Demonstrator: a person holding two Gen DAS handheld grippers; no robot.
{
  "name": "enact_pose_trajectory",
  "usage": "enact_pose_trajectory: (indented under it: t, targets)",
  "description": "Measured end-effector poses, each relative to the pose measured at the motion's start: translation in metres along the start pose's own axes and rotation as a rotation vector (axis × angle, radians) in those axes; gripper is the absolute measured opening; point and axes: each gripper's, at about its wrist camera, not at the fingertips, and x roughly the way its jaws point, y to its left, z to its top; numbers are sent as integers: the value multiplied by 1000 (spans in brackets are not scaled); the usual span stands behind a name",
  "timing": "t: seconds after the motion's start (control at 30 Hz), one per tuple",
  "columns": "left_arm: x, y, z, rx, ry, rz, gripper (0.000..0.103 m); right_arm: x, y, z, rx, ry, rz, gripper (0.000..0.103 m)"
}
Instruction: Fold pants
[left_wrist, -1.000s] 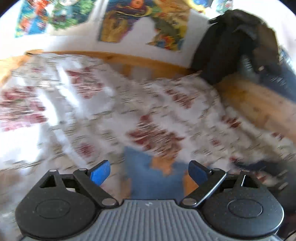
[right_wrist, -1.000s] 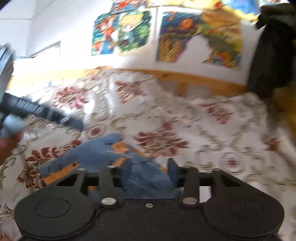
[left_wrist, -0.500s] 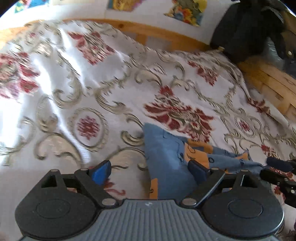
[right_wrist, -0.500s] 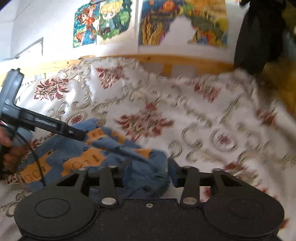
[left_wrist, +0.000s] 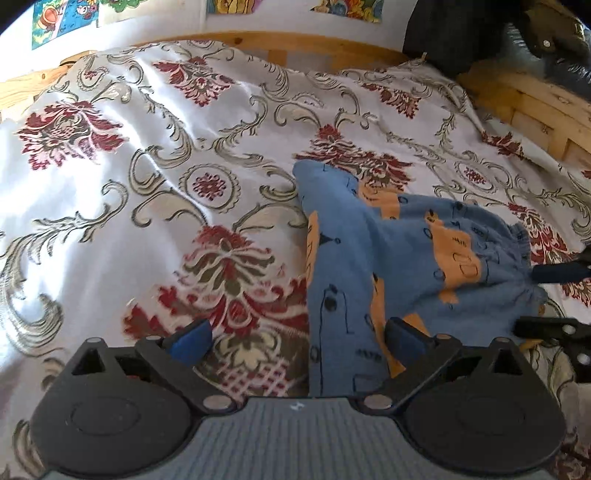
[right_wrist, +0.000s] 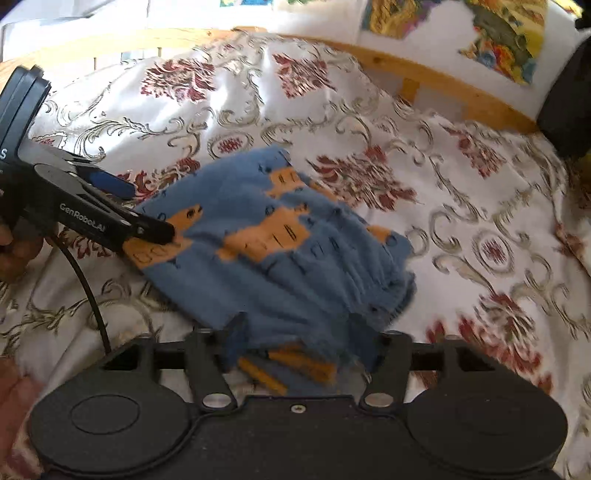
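Note:
Blue pants with orange patches lie crumpled on the bedspread. My left gripper is open, its right pad resting on the near pant leg and its left pad over bare bedspread. In the right wrist view the pants spread out ahead, and my right gripper is shut on the bunched near edge. The left gripper comes in from the left, open, with one fingertip over an orange patch at the pants' left edge. The right gripper shows at the far right of the left wrist view, at the gathered waistband.
A white bedspread with red flowers and gold scrolls covers the bed. A wooden bed frame runs along the back, with posters on the wall above. Dark clothing hangs at the back right. A hand and a cable are at the left.
Both cameras have tilted down toward the bed. The pants, still in my right gripper, have come down and spread across the bedspread. My left gripper has moved in to their left edge.

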Motion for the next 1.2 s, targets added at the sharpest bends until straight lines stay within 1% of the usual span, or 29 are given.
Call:
enact_pose_trajectory:
  t: [0.03,0.1,0.17,0.23,0.3,0.37,0.5,0.63,0.7,0.83,1.0,1.2]
  targets:
    - [-2,0,0,2,9,4,102,-3,-2,-1,21,14,14,79]
    - [-6,0,0,-3,22,9,102,-11,-9,-3,72,23,42,80]
    - [-10,0,-2,-22,33,13,102,-17,-13,-3,96,17,38,82]
    - [-12,0,-4,-30,43,17,102,-22,-21,1,121,7,31,89]
    - [-15,-2,-6,-18,52,26,102,-26,-27,2,143,7,45,99]
    - [-18,-4,-7,-6,64,32,102,-27,-31,2,160,10,49,100]
    - [-22,-5,-7,5,94,40,102,-24,-39,-2,166,42,47,102]
    - [-27,-9,-7,62,158,57,103,-20,-41,-5,126,76,57,102]
    - [-31,-10,-8,96,176,57,103,-19,-43,-6,97,95,62,102]
    - [-40,-11,-7,130,193,25,103,-17,-47,-12,53,142,89,102]
    - [-41,-14,-3,134,218,-7,103,-10,-46,-19,26,200,115,102]
    - [-40,-17,1,108,229,-32,103,-10,-43,-20,5,208,148,102]
